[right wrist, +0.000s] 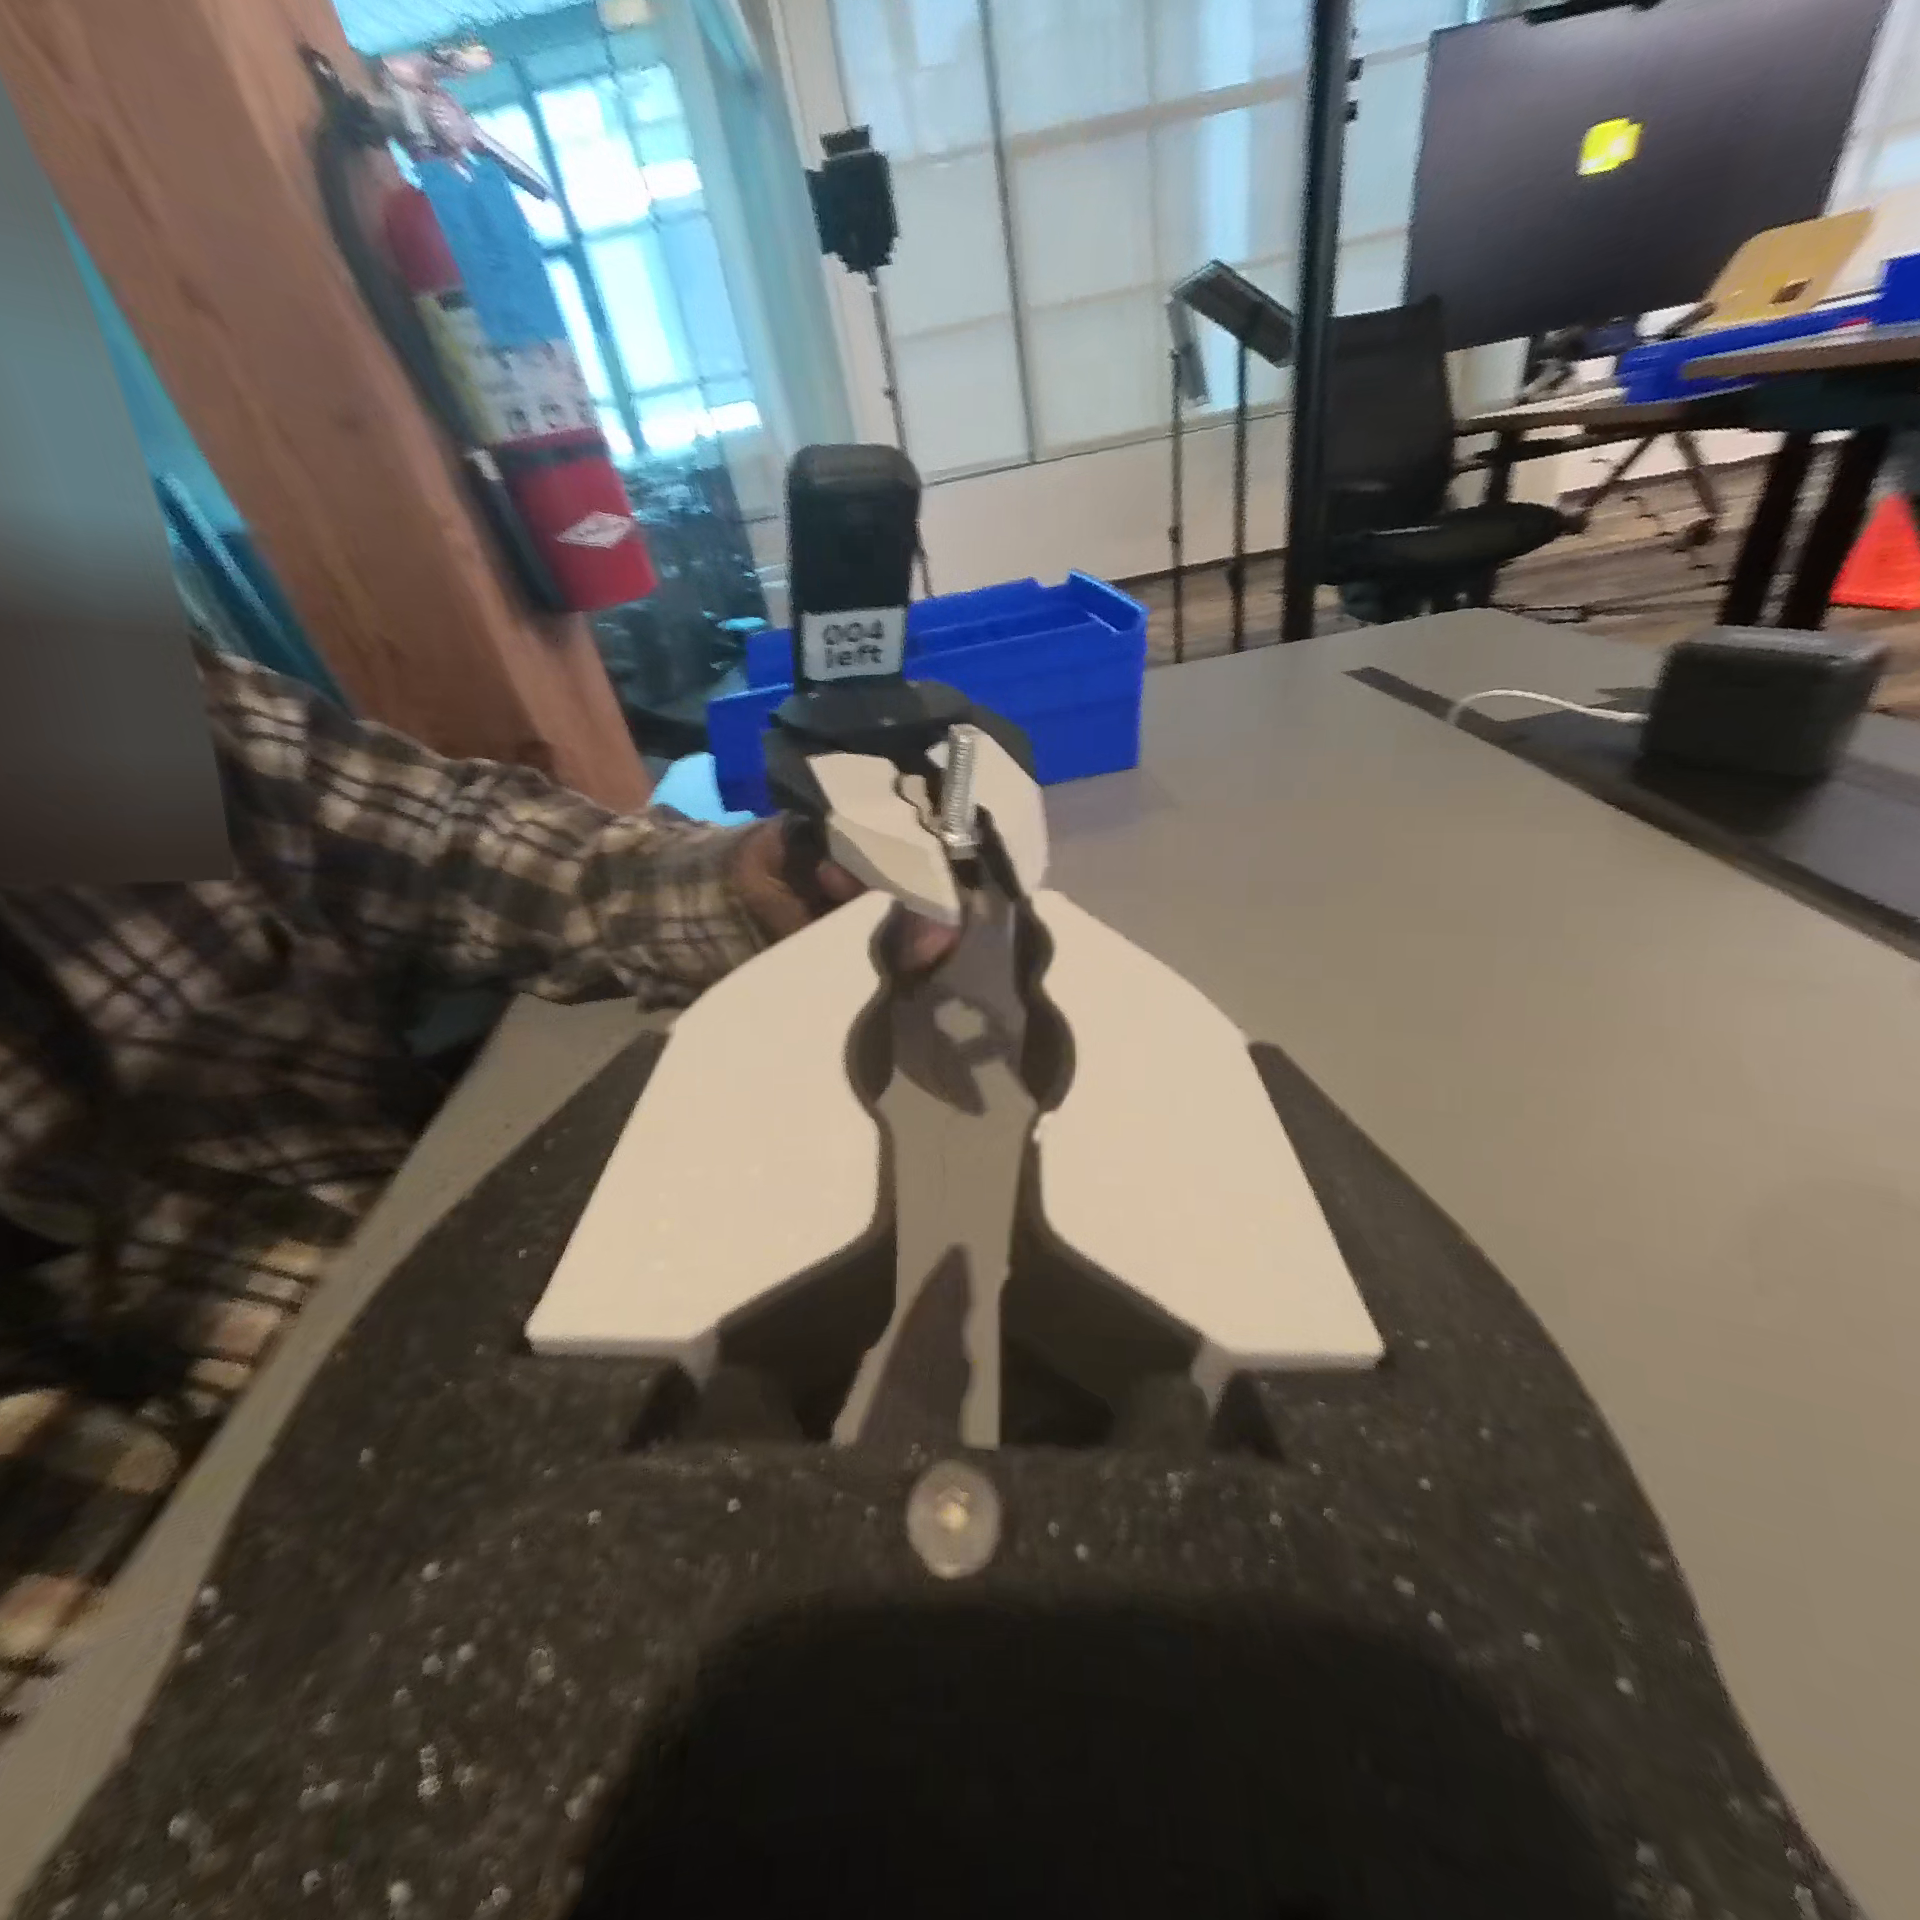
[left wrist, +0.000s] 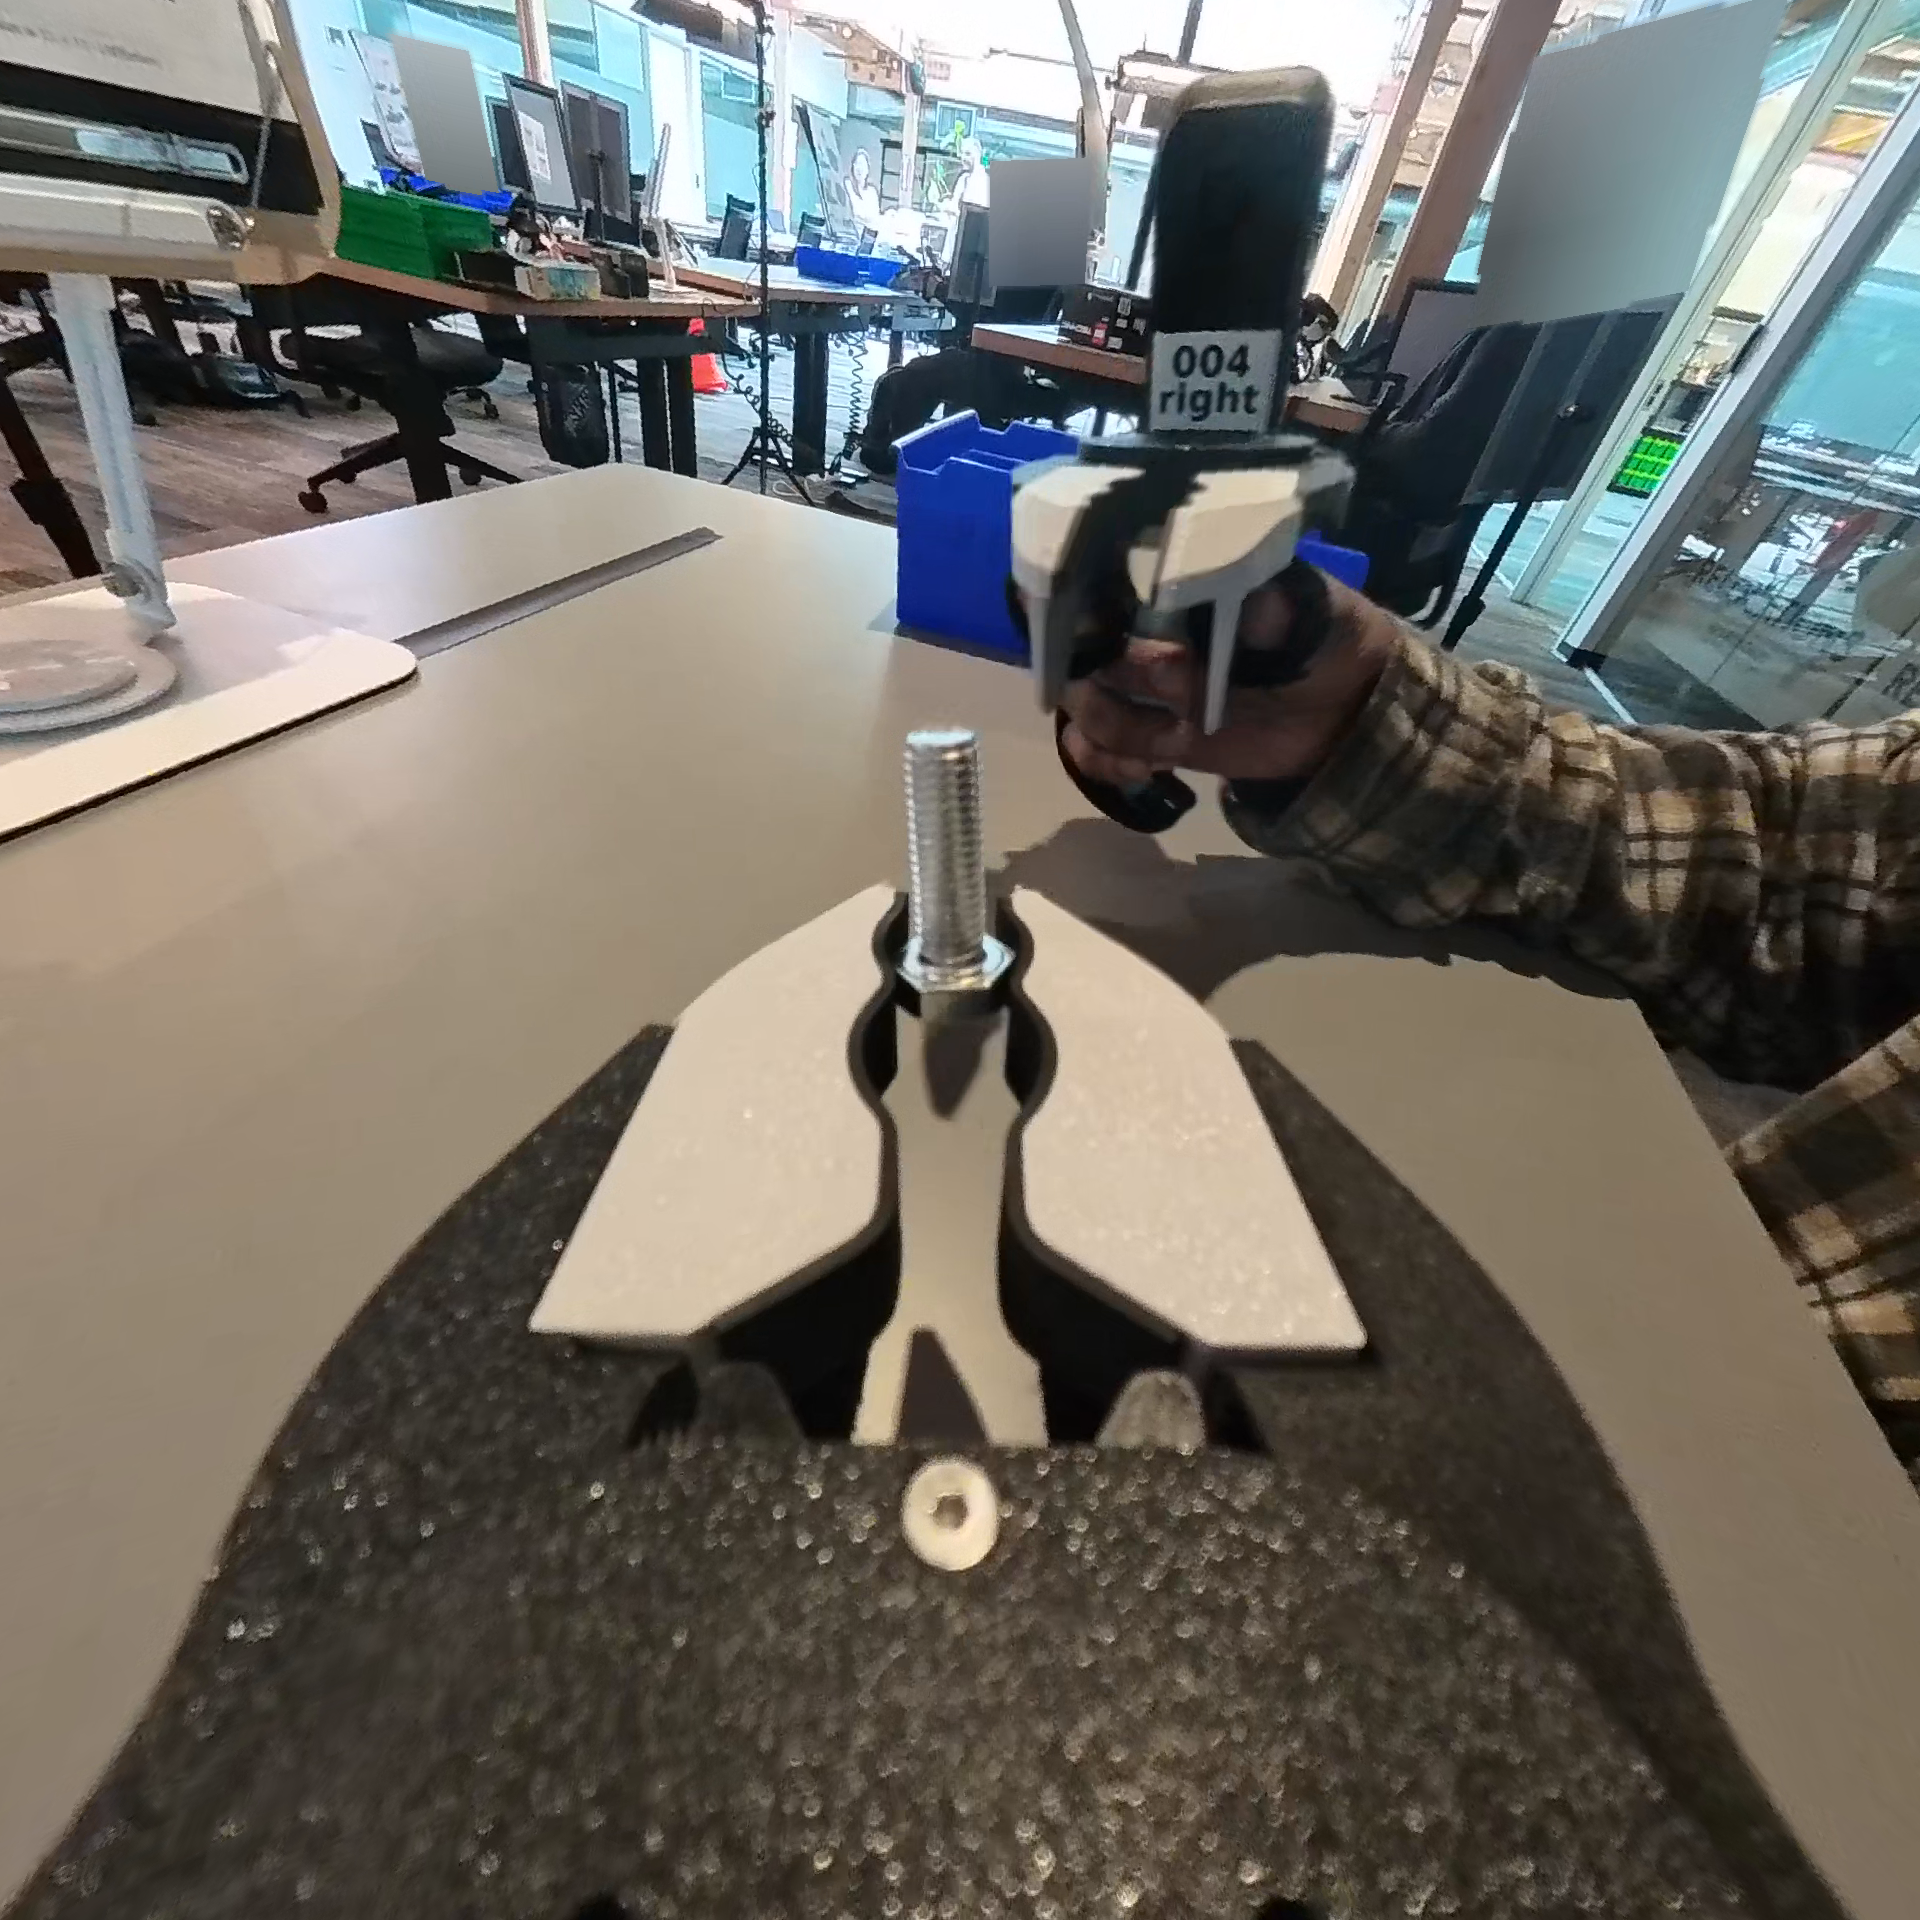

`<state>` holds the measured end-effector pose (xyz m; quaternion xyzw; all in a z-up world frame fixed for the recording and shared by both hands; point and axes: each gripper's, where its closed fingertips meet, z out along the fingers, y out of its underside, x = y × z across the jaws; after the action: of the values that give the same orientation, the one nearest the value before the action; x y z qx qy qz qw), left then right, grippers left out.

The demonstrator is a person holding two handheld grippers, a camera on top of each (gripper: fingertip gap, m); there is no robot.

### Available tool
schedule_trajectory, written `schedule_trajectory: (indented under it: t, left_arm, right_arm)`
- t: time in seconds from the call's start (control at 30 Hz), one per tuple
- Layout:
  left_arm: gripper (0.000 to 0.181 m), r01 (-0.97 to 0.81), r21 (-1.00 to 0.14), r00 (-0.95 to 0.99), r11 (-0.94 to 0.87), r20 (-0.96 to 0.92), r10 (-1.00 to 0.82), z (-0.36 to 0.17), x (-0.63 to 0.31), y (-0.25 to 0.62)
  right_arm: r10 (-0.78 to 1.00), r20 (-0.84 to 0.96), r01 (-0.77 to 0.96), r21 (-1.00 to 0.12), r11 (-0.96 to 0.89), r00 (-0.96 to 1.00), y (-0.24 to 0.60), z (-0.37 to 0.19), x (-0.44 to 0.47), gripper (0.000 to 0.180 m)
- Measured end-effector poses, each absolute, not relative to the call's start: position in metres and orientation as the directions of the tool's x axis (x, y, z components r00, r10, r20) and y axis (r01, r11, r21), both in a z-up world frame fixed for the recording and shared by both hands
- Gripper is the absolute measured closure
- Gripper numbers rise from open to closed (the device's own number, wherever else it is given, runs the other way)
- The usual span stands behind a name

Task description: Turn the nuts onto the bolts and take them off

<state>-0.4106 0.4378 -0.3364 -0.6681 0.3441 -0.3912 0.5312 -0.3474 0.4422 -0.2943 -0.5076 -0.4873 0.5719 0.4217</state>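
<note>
Pinched between the jaws of the left gripper (left wrist: 948, 971) is a silver bolt (left wrist: 943, 842), gripped at its hexagonal head so that the threaded shank stands upright above the white fingers (left wrist: 748, 1122). No nut is seen on the thread. The bolt is held over the grey table (left wrist: 520, 831), close to its near edge.

The right gripper (left wrist: 1132, 665) is seen in the left wrist view beyond the bolt and to its right, held in a hand (left wrist: 1226, 717) with a plaid sleeve (left wrist: 1558, 831); its fingers point downward with a clear gap between them, and nothing is seen held there. In the right wrist view the same jaws are shown slightly parted, with only the table surface and the other gripper visible through the gap.

From the right wrist view, the left gripper (right wrist: 961, 862) is seen just ahead of the right gripper's fingertips, the bolt (right wrist: 958, 784) rising from its jaws. A blue bin (right wrist: 1039, 675) stands on the table behind it, and a dark box (right wrist: 1756, 717) with a white cable rests farther to the right. A white flat base (left wrist: 208, 686) with a stand lies on the table's far left in the left wrist view.
</note>
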Motion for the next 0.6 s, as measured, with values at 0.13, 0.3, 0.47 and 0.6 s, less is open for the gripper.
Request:
schedule_trajectory:
  t: [0.13,0.3,0.47,0.6]
  left_arm:
    - [0.166,-0.039,-0.981,0.461,-0.193,0.153,-0.874,-0.334,-0.411,0.438]
    - [0.166,-0.064,-0.984,0.462,-0.165,0.118,-0.879,-0.333,-0.411,0.436]
    - [0.166,-0.105,-0.987,0.460,-0.122,0.061,-0.886,-0.333,-0.408,0.433]
    - [0.166,-0.122,-0.986,0.456,-0.110,0.043,-0.889,-0.335,-0.405,0.431]
  right_arm:
    - [1.000,0.015,0.110,-0.994,0.013,0.022,0.460,-0.310,-0.343,0.162]
    - [0.956,0.274,0.299,-0.925,0.234,0.100,0.464,-0.313,-0.329,0.158]
    - [0.985,0.147,0.565,-0.807,0.175,-0.096,0.443,-0.351,-0.310,0.160]
    - [0.978,0.133,0.710,-0.673,0.207,-0.159,0.438,-0.384,-0.304,0.153]
